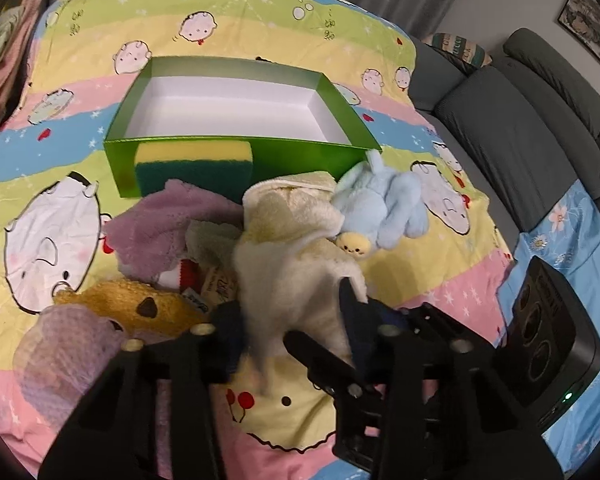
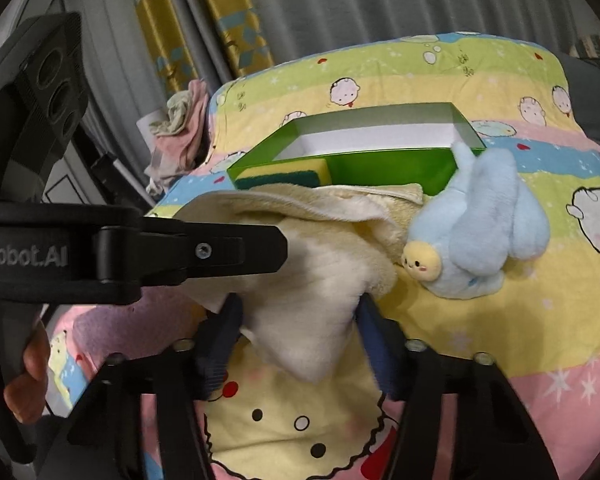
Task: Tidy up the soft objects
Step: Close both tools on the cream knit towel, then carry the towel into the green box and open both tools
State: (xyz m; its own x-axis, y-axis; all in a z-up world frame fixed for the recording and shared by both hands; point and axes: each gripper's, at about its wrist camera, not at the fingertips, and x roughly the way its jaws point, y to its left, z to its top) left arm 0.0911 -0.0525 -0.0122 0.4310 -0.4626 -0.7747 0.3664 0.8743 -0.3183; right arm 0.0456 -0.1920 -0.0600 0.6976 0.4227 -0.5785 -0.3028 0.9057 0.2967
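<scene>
Cream towel (image 2: 300,304), one corner pinched between the closed right gripper (image 2: 300,320) fingers, another between the closed left gripper (image 1: 292,320) fingers, long axis running ahead toward the empty green box (image 1: 236,152) lying directly beyond both sets of fingertips.

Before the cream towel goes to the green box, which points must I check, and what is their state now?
1. Cream towel between the right gripper fingers: ok.
2. Left gripper also on the towel: ok.
3. Green box open, white bottom bare: ok.
4. Sponge outside the box, against the front wall: ok.
5. Towel free of the blue plush: not ok, they touch.
6. Grip firm enough for lifting: cannot tell.
</scene>
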